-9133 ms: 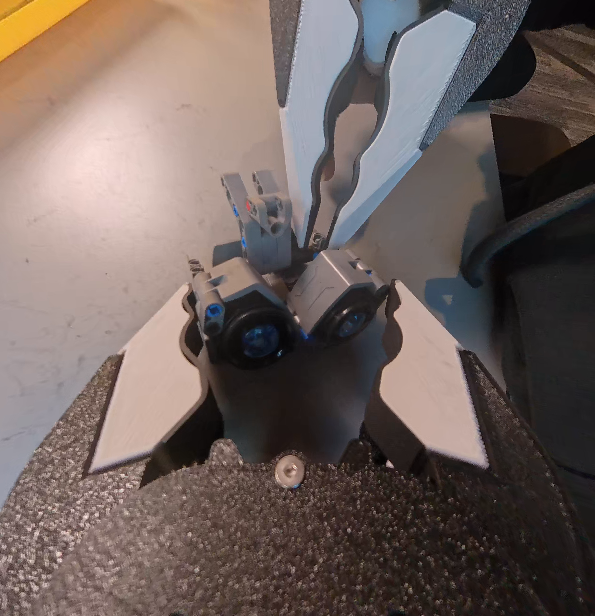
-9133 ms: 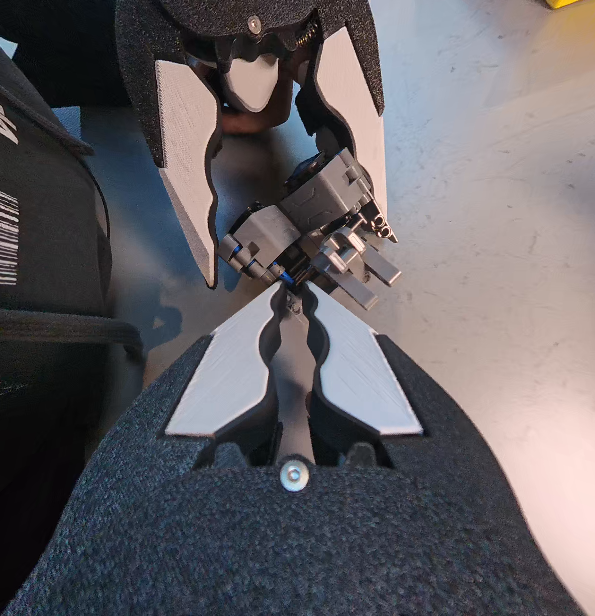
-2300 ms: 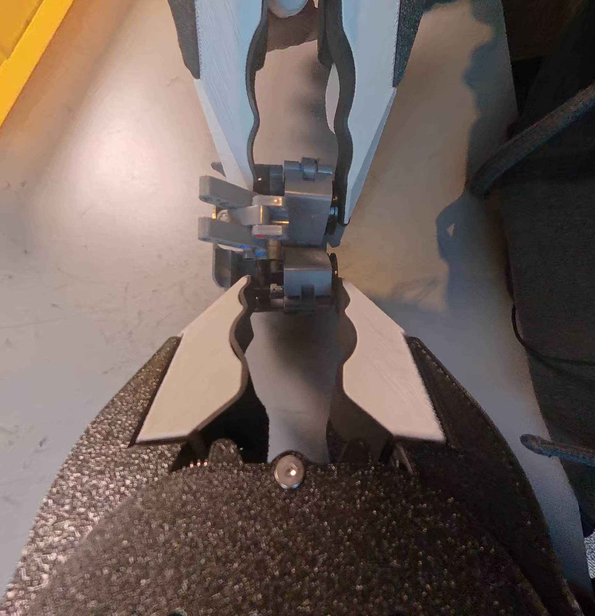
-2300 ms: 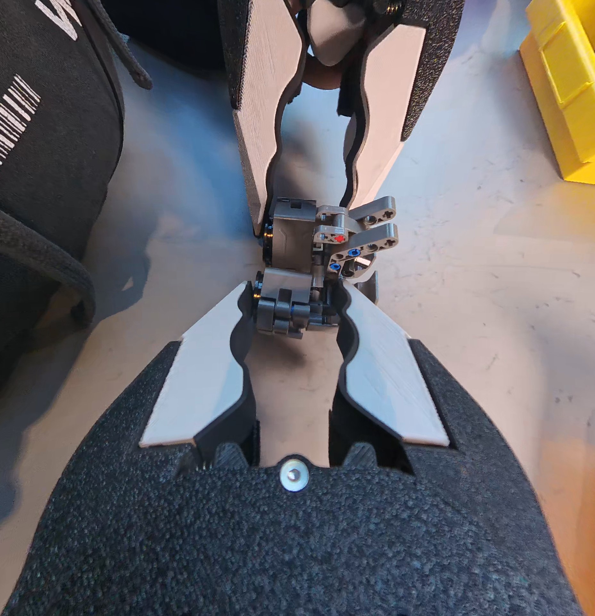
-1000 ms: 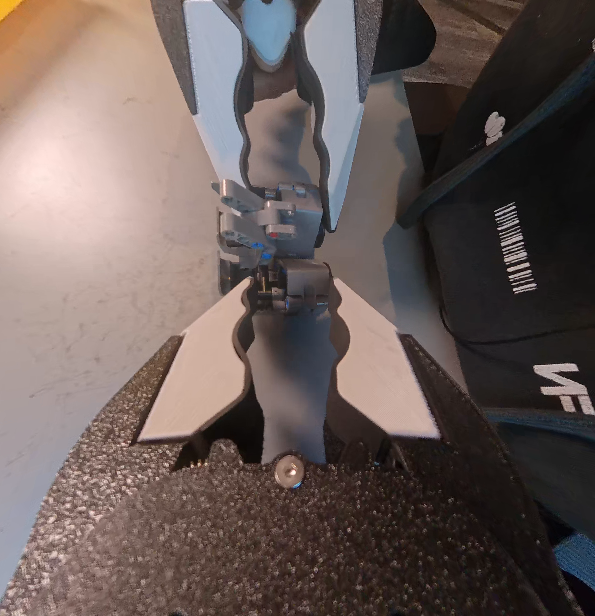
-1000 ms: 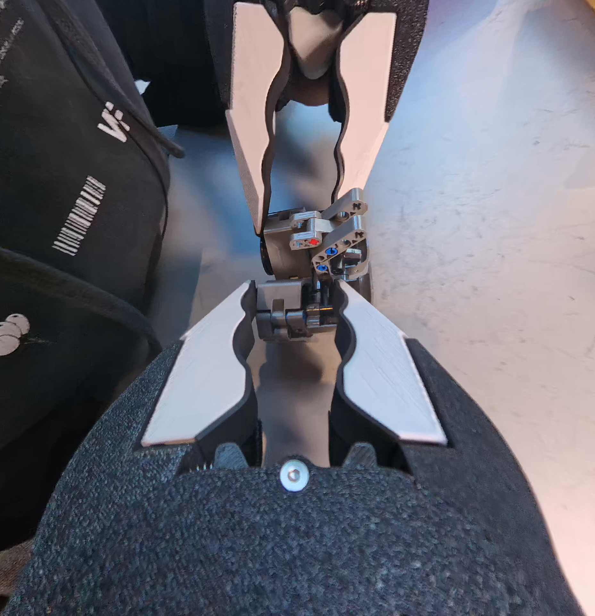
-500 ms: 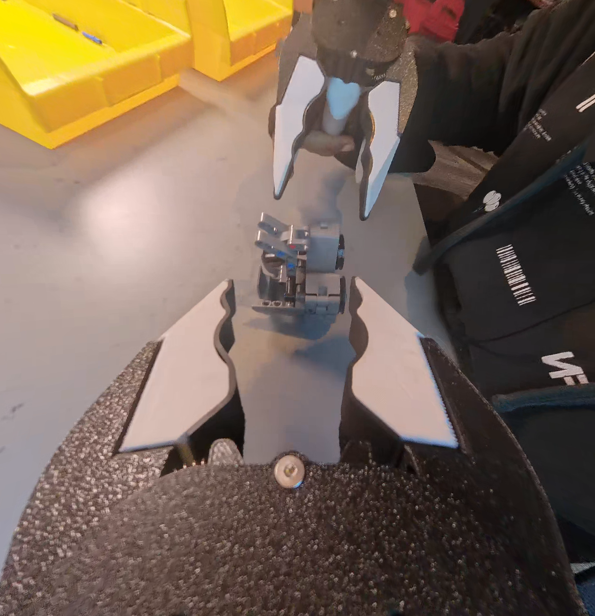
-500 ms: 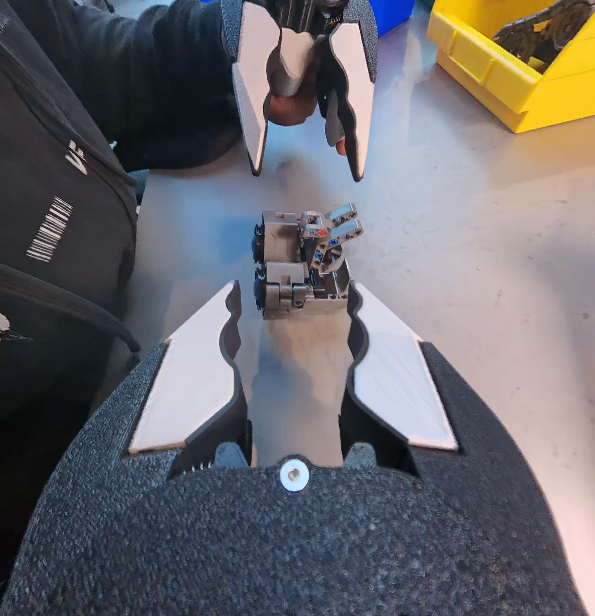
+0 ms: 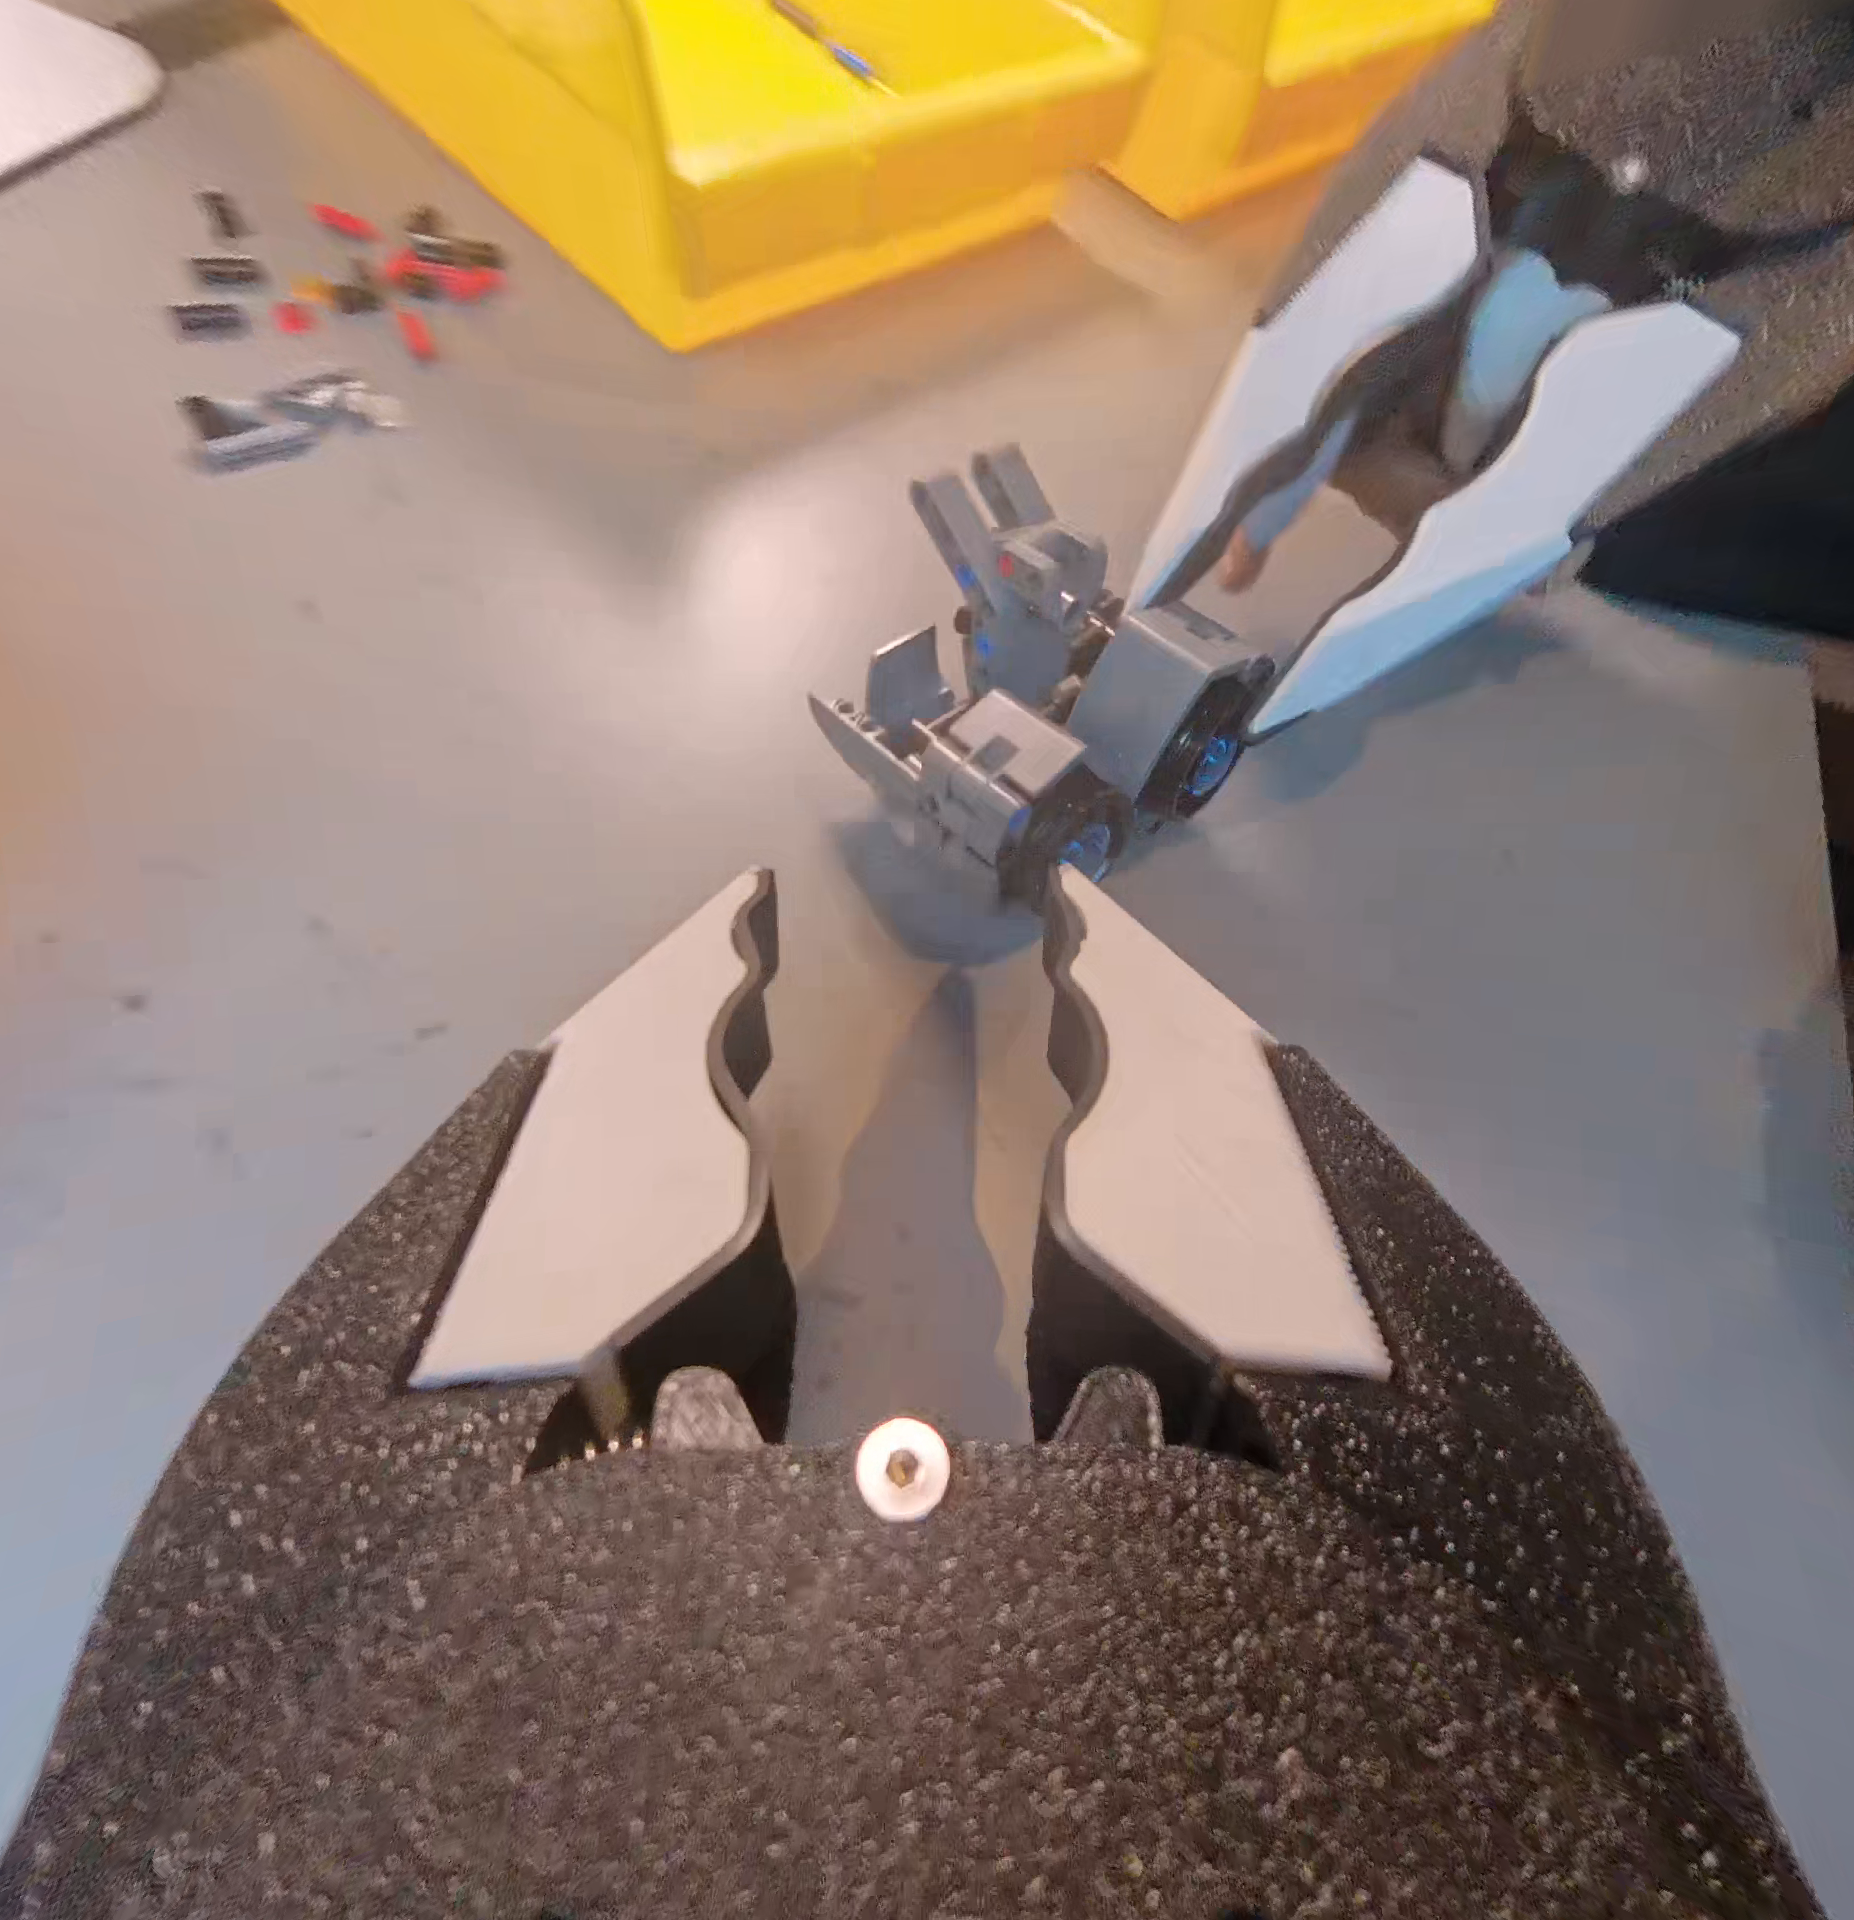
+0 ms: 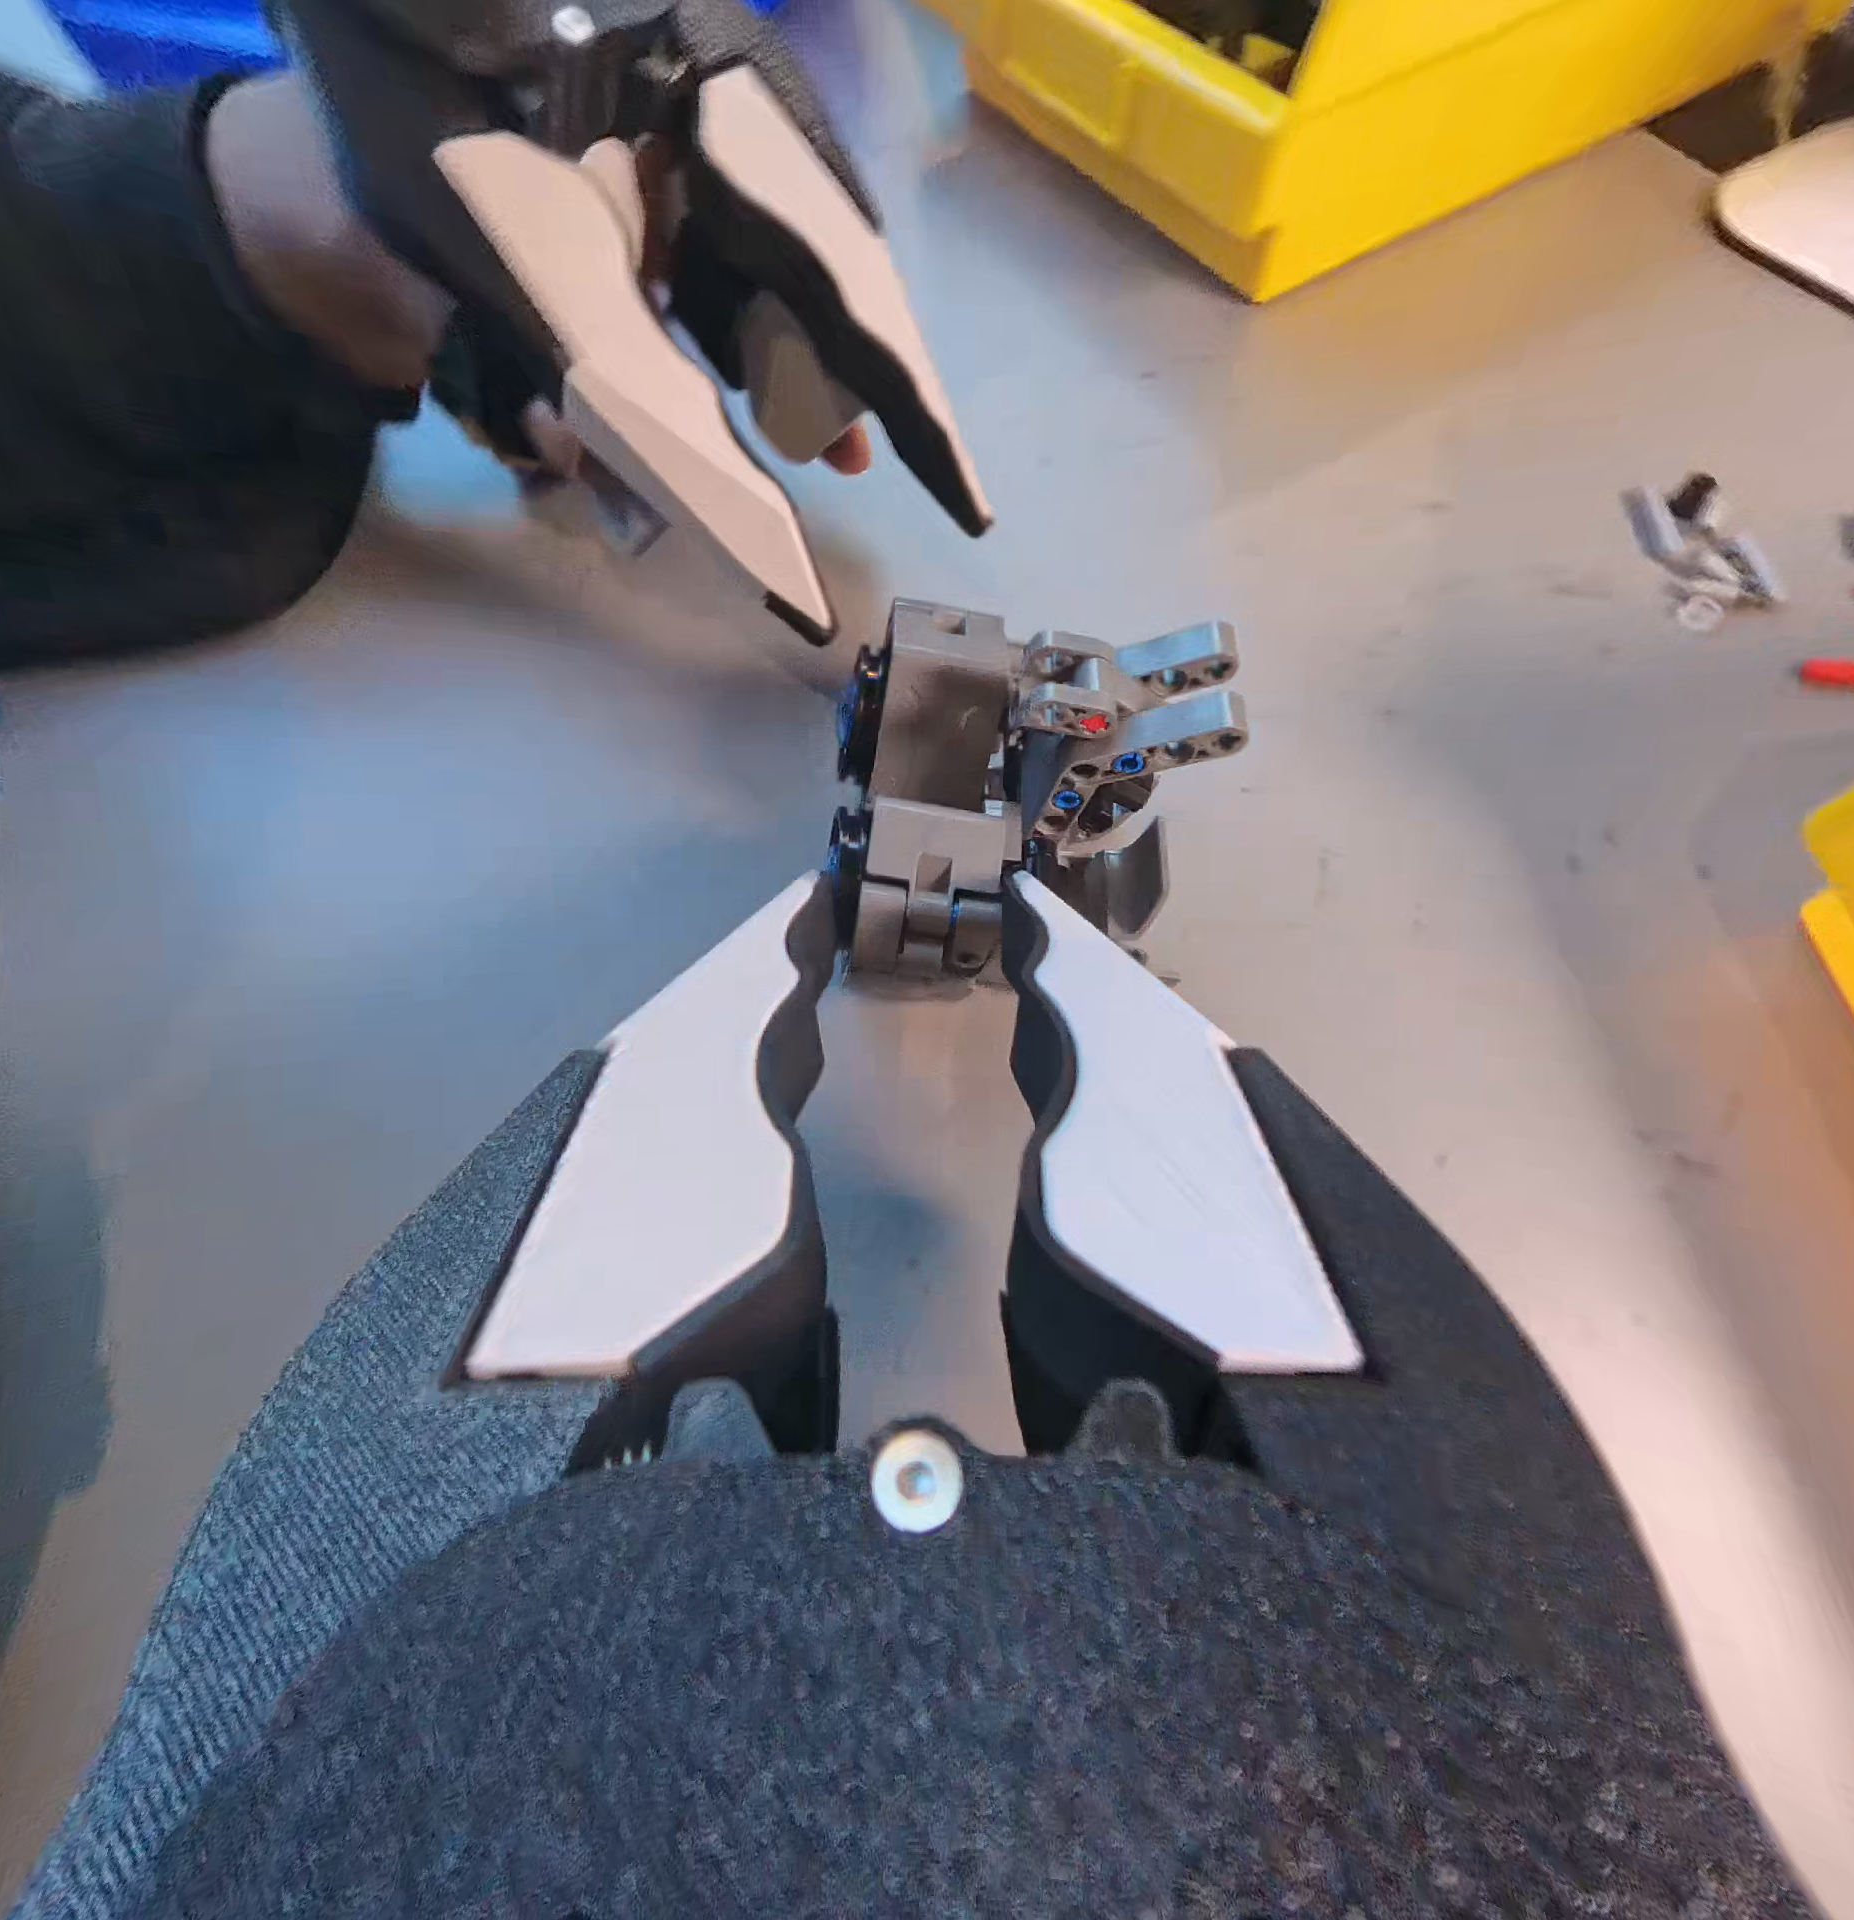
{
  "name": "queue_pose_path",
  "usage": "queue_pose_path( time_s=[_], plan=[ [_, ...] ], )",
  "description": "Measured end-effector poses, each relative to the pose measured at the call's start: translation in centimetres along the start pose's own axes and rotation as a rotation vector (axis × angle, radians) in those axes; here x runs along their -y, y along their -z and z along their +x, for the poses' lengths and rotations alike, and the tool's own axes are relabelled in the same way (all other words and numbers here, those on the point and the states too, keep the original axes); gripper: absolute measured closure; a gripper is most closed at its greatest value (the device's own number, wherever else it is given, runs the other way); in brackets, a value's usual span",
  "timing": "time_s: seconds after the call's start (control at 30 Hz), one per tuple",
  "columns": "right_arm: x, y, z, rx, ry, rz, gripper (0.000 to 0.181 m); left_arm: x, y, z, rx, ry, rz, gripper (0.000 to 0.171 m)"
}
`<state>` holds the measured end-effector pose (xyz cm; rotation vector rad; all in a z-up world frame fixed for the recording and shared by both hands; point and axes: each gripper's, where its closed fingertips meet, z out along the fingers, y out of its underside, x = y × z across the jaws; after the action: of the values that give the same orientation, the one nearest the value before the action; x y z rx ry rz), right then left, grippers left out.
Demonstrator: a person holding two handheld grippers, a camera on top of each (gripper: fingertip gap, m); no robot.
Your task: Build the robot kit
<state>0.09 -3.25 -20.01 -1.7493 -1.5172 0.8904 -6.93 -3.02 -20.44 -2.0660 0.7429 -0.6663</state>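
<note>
A grey brick assembly [image 9: 1048,707] with two motor-like blocks, black round faces with blue pins and two forked beams sits tilted over its shadow on the grey table [image 9: 383,831]. In the right wrist view my right gripper [image 10: 912,883] is shut on the assembly's near block [image 10: 928,883], one finger beside the black disc. It also shows in the left wrist view [image 9: 1203,665], at the far block. My left gripper [image 9: 907,894] is open and empty, its right fingertip [image 9: 1068,914] just short of the near black disc. The right wrist view shows it [image 10: 881,566] open, beyond the assembly.
Yellow bins [image 9: 850,156] stand at the back, and one [image 10: 1848,883] is at the right edge. Small loose red, black and grey parts [image 9: 331,291] lie on the table. A person's dark sleeve [image 10: 123,364] holds the left gripper. The table edge [image 9: 1827,935] runs close on the right.
Half a second ago both grippers were open with the assembly between them. The right gripper has since closed on its near block; the left gripper has swung aside and stays open.
</note>
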Motion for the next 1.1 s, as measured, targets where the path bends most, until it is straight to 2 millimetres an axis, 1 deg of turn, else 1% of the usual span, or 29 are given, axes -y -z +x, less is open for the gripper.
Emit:
queue_pose_path(
  time_s=[0.07, 0.1, 0.13, 0.17, 0.2, 0.23, 0.27, 0.3, 0.4, 0.47, 0.5, 0.53, 0.6, 0.63, 0.67, 0.7, 0.77, 0.83, 0.93, 1.03, 1.1],
  plan=[
    [0.6, -0.8, 1.0, -0.035, -0.064, 0.020, 0.147, 0.4, 0.4, -1.1, 0.017, 0.048, 0.034, 0.120],
    [0.9, -1.2, 0.8, -0.024, -0.064, 0.028, 0.139, 0.7, 0.7, -1.2, 0.014, 0.047, 0.057, 0.120],
    [1.5, -1.6, 0.1, 0.012, -0.057, 0.050, 0.130, 0.9, 0.9, -1.0, -0.004, 0.046, 0.072, 0.119],
    [2.2, -1.7, -0.9, 0.075, -0.047, 0.093, 0.126, 0.9, 1.1, -0.5, -0.033, 0.054, 0.074, 0.115],
    [2.9, -1.7, -1.8, 0.135, -0.046, 0.139, 0.124, 0.8, 1.0, 0.1, -0.065, 0.059, 0.066, 0.107],
    [3.2, -1.6, -2.2, 0.169, -0.051, 0.162, 0.123, 0.8, 0.9, 0.7, -0.083, 0.050, 0.059, 0.099],
    [3.3, -1.3, -2.6, 0.213, -0.041, 0.168, 0.125, 0.9, 0.7, 1.1, -0.082, 0.024, 0.059, 0.094],
    [3.4, -0.9, -2.8, 0.241, -0.022, 0.179, 0.127, 1.0, 0.5, 1.6, -0.083, -0.011, 0.058, 0.088],
    [4.0, 0.8, -2.0, 0.217, 0.082, 0.254, 0.132, 0.8, -0.6, 2.5, -0.053, -0.074, 0.023, 0.070],
    [5.2, 2.3, -1.8, 0.218, 0.137, 0.359, 0.132, 0.8, -1.7, 2.8, -0.038, -0.080, -0.001, 0.064],
    [6.0, 3.4, -2.0, 0.236, 0.162, 0.437, 0.130, 0.9, -2.3, 2.9, -0.028, -0.078, -0.014, 0.060],
    [6.8, 4.3, -1.7, 0.225, 0.164, 0.509, 0.129, 0.9, -2.8, 2.7, -0.011, -0.079, -0.031, 0.058],
    [7.7, 5.3, -0.5, 0.186, 0.146, 0.583, 0.122, 0.4, -3.6, 2.0, 0.034, -0.100, -0.081, 0.059],
    [7.8, 5.4, 0.2, 0.159, 0.134, 0.590, 0.119, 0.0, -3.9, 1.5, 0.055, -0.124, -0.110, 0.063],
    [7.7, 5.4, 0.9, 0.134, 0.122, 0.589, 0.117, -0.5, -4.0, 1.0, 0.071, -0.149, -0.142, 0.073],
    [7.5, 5.4, 1.4, 0.119, 0.111, 0.587, 0.117, -1.0, -4.0, 0.7, 0.071, -0.166, -0.167, 0.078],
    [7.0, 5.1, 2.3, 0.097, 0.086, 0.569, 0.117, -1.7, -3.5, -0.1, 0.058, -0.174, -0.190, 0.079],
    [6.8, 5.0, 2.8, 0.077, 0.070, 0.565, 0.117, -1.7, -2.6, -1.0, 0.057, -0.178, -0.179, 0.080],
    [6.6, 4.6, 2.9, 0.072, 0.058, 0.556, 0.118, -1.4, -1.3, -2.5, 0.083, -0.156, -0.134, 0.080],
    [6.3, 4.1, 2.6, 0.076, 0.073, 0.544, 0.120, -1.7, -0.5, -4.1, 0.140, -0.156, -0.136, 0.080],
    [6.1, 3.9, 2.3, 0.070, 0.090, 0.535, 0.121, -1.6, -0.1, -4.5, 0.159, -0.148, -0.120, 0.080]
  ],
)
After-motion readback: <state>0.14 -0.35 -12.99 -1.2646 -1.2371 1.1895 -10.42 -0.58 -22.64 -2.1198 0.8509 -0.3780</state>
